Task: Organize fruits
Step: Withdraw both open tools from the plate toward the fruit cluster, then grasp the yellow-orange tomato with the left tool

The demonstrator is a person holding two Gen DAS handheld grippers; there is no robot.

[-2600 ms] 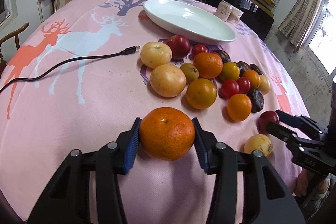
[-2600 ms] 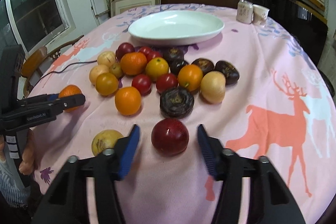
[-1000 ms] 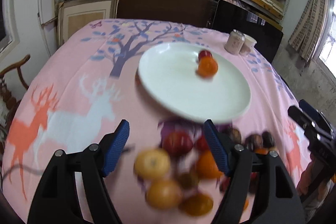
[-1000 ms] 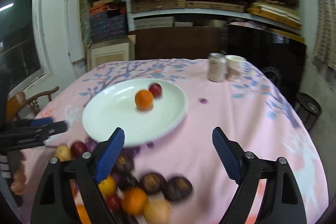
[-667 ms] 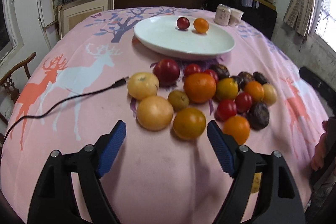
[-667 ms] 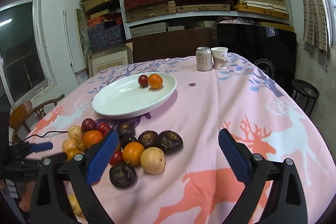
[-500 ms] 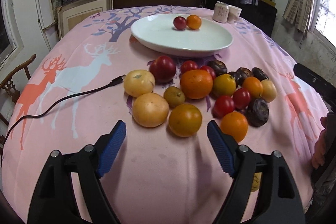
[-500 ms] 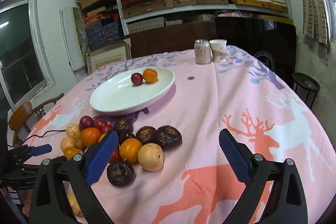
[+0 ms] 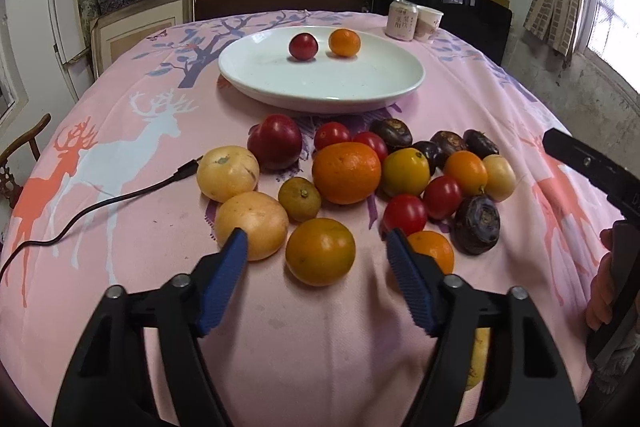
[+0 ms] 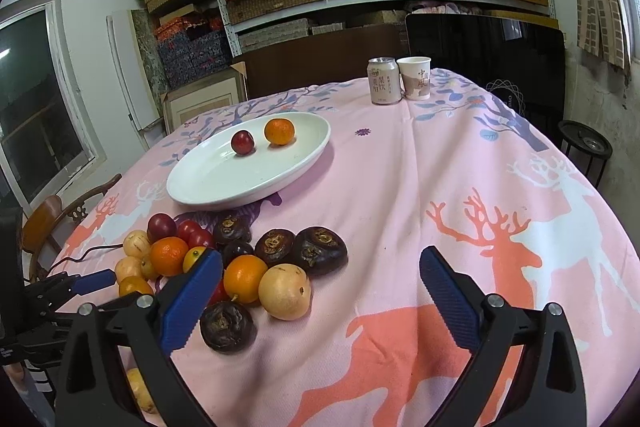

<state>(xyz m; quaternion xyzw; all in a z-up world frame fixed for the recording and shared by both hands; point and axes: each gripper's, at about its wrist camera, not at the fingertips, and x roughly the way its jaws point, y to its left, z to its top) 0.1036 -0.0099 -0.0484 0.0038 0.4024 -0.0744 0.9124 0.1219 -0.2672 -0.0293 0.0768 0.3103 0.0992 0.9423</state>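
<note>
Fruits, loose heap [image 9: 348, 173], pink deer-print tablecloth [image 9: 132, 267], with two pieces transferred to the serving dish.

Nearest item: left gripper [image 9: 316, 247], blue pads apart but closing, nothing clamped. An orange fruit [image 9: 320, 251] is framed between the pads, not touched by them. Where an orange was held in these jaws some seconds ago, none is held now.

Right gripper [image 10: 320, 267]: jaws opening, spread as wide as they go, empty. The red fruit formerly framed in front of it is gone from there. Only bare cloth lies between its pads; the heap's edge, a pale yellow fruit [image 10: 285, 291] and a dark wrinkled fruit [image 10: 227, 326], sits just beside the left-hand pad.

Middle ground: the heap itself, comprising yellow, orange, red and dark fruits lying touching one another. A black cable [image 9: 100, 203] is laid across the cloth to the heap's left side, its plug end just beside a yellow fruit [image 9: 227, 173].

Beyond the heap: white oval plate [image 9: 320, 95], earlier empty, now holding a small red fruit [image 9: 303, 46] and a small orange [image 9: 344, 43], close together toward the far rim.

Farthest on the table: a drink can [image 10: 383, 81] and a paper cup [image 10: 415, 77], side by side, well apart from the fruit.

Judgement: one delivery per gripper is completed; both grippers are returned to the heap, and the orange fruit in front of the left gripper is judged the next piece. Most of the heap is left to be moved.
</note>
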